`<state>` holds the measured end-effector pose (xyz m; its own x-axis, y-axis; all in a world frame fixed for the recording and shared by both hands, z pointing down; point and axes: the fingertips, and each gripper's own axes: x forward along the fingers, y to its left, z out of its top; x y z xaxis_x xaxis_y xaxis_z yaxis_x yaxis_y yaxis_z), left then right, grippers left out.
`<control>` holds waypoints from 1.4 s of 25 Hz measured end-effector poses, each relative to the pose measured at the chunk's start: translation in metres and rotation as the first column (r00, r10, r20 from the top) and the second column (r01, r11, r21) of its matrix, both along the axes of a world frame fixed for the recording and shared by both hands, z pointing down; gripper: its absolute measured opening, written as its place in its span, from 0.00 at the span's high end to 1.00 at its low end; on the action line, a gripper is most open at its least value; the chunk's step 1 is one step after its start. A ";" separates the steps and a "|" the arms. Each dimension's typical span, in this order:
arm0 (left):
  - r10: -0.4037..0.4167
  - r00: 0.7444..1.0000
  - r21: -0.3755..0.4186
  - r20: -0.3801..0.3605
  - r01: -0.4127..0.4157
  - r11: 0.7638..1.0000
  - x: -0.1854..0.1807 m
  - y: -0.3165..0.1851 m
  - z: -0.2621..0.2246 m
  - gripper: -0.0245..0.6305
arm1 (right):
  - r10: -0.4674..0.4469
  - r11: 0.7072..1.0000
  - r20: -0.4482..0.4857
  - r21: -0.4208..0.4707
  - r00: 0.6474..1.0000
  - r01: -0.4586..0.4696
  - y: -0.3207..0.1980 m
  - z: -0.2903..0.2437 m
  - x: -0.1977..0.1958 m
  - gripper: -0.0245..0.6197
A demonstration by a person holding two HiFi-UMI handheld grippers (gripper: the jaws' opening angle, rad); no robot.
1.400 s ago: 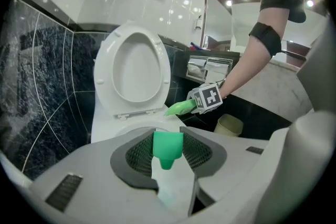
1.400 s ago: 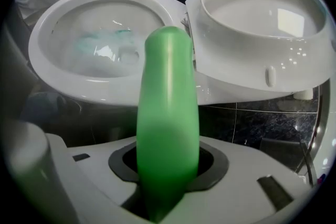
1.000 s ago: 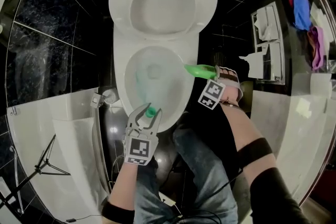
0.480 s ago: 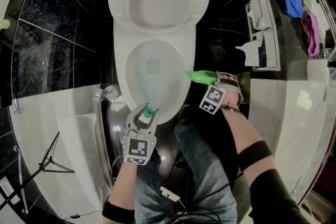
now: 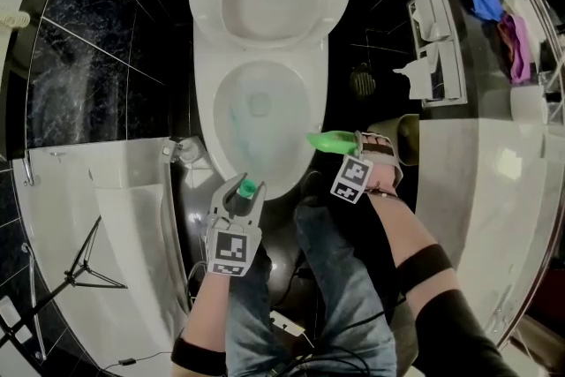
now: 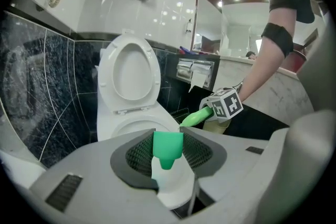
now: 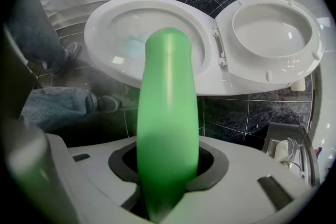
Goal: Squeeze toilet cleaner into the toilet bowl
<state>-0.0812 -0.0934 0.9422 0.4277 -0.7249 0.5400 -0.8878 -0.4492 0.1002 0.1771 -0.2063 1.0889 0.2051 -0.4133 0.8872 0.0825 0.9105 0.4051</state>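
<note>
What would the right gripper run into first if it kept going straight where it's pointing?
Most likely the toilet bowl rim: the right gripper is shut on a green bottle whose tip leads toward it. Depth is unclear.

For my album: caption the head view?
Above an open toilet, the right gripper holds a green bottle; the left gripper holds a green cap.

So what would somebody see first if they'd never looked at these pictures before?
Probably the big white toilet in the middle, lid up, with bluish-green streaks inside its bowl. Next, the bright green bottle gripped in the right tool, its tip at the bowl's right rim, and the small green cap held in the left tool at the near rim.
</note>
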 end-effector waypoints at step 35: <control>-0.026 0.999 0.108 0.031 0.023 0.994 -0.072 0.033 -0.186 0.73 | 0.339 0.933 0.758 -0.195 0.557 -0.302 0.087 -0.228 -0.194 0.68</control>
